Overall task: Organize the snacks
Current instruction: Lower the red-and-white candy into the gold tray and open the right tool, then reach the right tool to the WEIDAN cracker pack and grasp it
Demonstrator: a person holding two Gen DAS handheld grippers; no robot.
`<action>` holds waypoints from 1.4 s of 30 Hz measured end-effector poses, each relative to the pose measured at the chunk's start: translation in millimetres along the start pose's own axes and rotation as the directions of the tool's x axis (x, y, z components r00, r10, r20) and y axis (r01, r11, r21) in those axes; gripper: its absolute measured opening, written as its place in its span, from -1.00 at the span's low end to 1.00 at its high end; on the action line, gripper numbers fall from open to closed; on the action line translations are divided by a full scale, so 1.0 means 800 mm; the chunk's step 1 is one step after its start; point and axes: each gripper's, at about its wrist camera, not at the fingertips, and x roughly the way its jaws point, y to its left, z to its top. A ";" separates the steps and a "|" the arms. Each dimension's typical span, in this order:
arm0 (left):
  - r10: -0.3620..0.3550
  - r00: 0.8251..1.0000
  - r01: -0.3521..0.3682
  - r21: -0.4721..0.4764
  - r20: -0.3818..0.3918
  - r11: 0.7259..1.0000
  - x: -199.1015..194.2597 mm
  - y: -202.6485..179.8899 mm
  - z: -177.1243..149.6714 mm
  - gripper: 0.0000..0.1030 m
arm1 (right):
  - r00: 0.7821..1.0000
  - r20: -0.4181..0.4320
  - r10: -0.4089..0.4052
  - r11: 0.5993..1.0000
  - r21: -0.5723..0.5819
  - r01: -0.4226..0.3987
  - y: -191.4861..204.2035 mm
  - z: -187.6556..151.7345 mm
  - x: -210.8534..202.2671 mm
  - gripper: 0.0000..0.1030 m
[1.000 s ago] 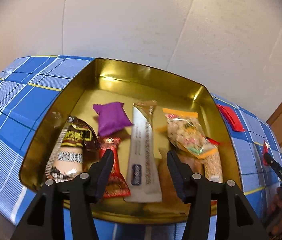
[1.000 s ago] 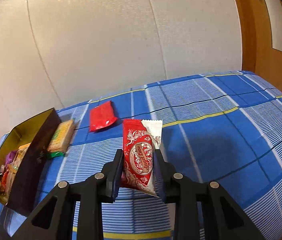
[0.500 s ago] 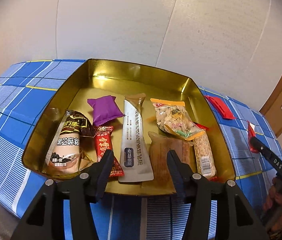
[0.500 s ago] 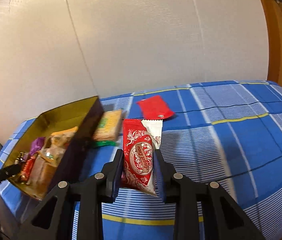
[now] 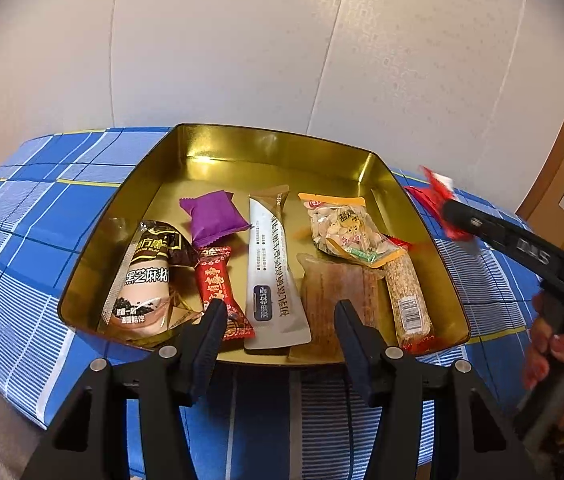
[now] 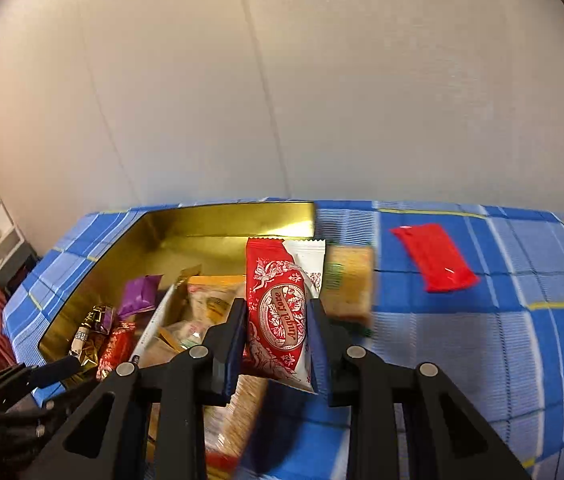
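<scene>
**Red-and-white packet on its way to the gold tin**

My right claw (image 6: 275,330) is pinching a red-and-white snack packet (image 6: 277,312) by its lower half, so the top stands upright and free between the fingers. I hold it low like this, I judge, so it can drop flat once I let go. The packet hangs above the right edge of the gold tin (image 6: 217,216), in front of the tin's inside and not yet resting on anything.

My left claw (image 5: 279,328) is spread and holds nothing. It hovers at the near edge of the tin (image 5: 378,168), pointing down into it, out of the way of the incoming packet yet close enough to nudge things if needed.

Inside, the snacks lie side by side in a loose row along the near wall: a dark sesame pack (image 5: 147,276) at the left, a small red candy (image 5: 219,288), a purple sachet (image 5: 211,218) behind them, a long silver stick (image 5: 271,272) in the middle, a brown bar (image 5: 338,292), a bag of nuts (image 5: 346,232) and a grain bar (image 5: 406,292) at the right. The far half of the tin floor is bare, so that looks like the sensible spot for this one.

Two things wait on the blue checked bench (image 6: 502,340): a plain red packet (image 6: 434,256) well to the right of the tin, and a blurred biscuit pack (image 6: 350,284) just beside the tin's right wall.
</scene>
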 end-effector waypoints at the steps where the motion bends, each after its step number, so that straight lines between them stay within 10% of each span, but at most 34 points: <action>1: 0.000 1.000 0.000 -0.004 0.001 1.000 -0.001 0.001 0.000 0.10 | 1.000 -0.010 0.004 1.000 -0.003 -0.004 0.004 0.004 0.008 -0.42; 11: 0.006 1.000 -0.006 -0.026 0.011 1.000 -0.006 0.012 -0.001 0.17 | 0.996 -0.079 -0.045 0.999 -0.015 0.044 0.006 0.025 0.062 -0.34; 30: -0.009 1.000 0.009 -0.029 0.011 1.000 -0.005 -0.010 -0.003 0.53 | 0.993 -0.041 -0.107 0.977 0.179 0.113 -0.122 -0.041 -0.011 -0.34; 42: -0.005 1.000 0.005 0.005 0.003 1.000 -0.004 -0.038 -0.006 0.54 | 0.994 -0.103 -0.037 0.982 0.181 0.055 -0.121 -0.013 0.033 -0.26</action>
